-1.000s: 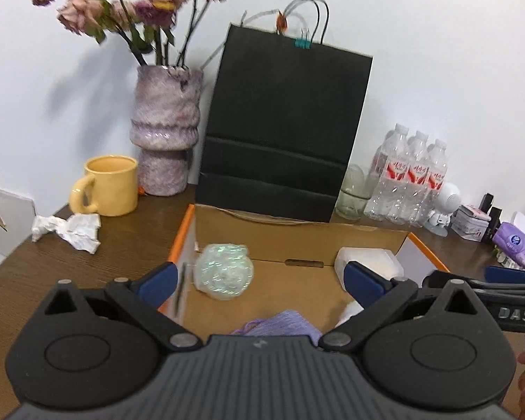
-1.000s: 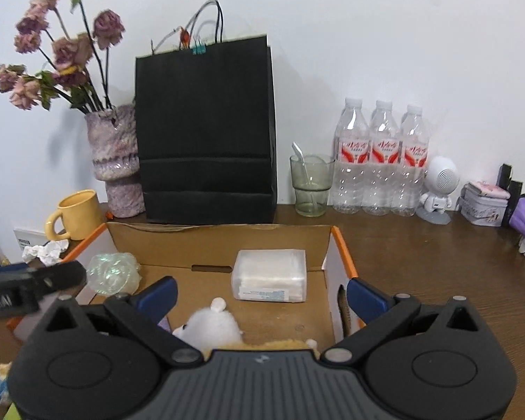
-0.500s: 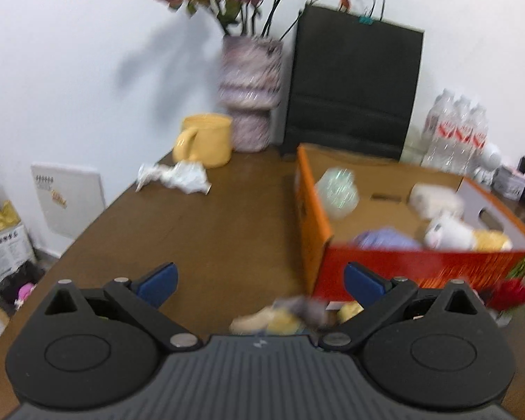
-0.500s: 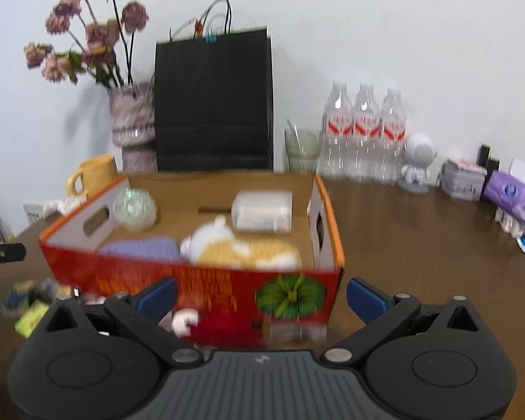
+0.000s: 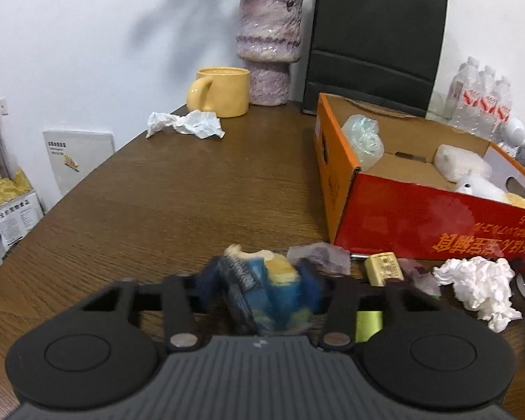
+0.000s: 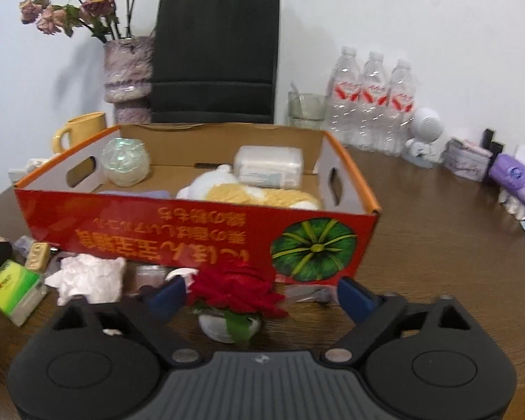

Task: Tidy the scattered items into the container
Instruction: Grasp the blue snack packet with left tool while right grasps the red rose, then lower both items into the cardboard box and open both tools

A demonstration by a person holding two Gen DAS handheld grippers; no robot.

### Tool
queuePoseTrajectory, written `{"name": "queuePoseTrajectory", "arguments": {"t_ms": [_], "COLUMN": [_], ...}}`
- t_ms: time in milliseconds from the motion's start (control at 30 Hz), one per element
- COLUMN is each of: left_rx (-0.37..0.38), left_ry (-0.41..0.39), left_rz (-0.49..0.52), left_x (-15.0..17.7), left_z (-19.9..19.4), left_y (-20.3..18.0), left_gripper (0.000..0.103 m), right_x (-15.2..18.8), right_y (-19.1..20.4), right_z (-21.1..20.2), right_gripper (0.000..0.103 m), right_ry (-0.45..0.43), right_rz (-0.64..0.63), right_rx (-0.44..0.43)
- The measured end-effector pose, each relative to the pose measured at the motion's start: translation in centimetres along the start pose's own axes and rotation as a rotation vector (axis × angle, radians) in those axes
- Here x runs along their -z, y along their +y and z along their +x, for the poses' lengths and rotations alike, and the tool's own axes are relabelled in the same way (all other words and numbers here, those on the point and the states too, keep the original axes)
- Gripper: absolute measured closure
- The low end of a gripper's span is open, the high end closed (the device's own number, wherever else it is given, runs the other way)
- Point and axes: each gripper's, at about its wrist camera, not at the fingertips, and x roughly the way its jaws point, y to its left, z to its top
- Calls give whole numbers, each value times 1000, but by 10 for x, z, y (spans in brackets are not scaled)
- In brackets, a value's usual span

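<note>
Evidently mid-pickup, left tongs (image 5: 262, 280) were closed around a blue-and-yellow plush (image 5: 273, 290) on the bench (image 5: 178, 189) just before the red box (image 6: 199, 234), while right tongs (image 6: 262, 297) stood wide, straddling a red flower (image 6: 234, 287), presumably for boxing.
</note>
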Motion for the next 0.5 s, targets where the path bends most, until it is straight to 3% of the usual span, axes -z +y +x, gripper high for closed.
{"name": "queuePoseTrajectory", "arguments": {"t_ms": [33, 167, 233, 500], "left_rx": [14, 32, 37, 42], "left_ry": [-3, -20, -25, -82], "left_rz": [-5, -25, -30, -58], "left_x": [0, 1, 1, 3], "left_z": [-1, -2, -4, -16], "left_y": [1, 4, 6, 8], "left_gripper": [67, 71, 72, 72], "right_x": [0, 2, 2, 5], "right_y": [0, -3, -7, -14], "right_z": [-1, -4, -7, -18], "right_gripper": [59, 62, 69, 73], "right_ry": [-5, -17, -31, -69], "right_rz": [1, 16, 37, 73], "right_rx": [-20, -25, -32, -57]}}
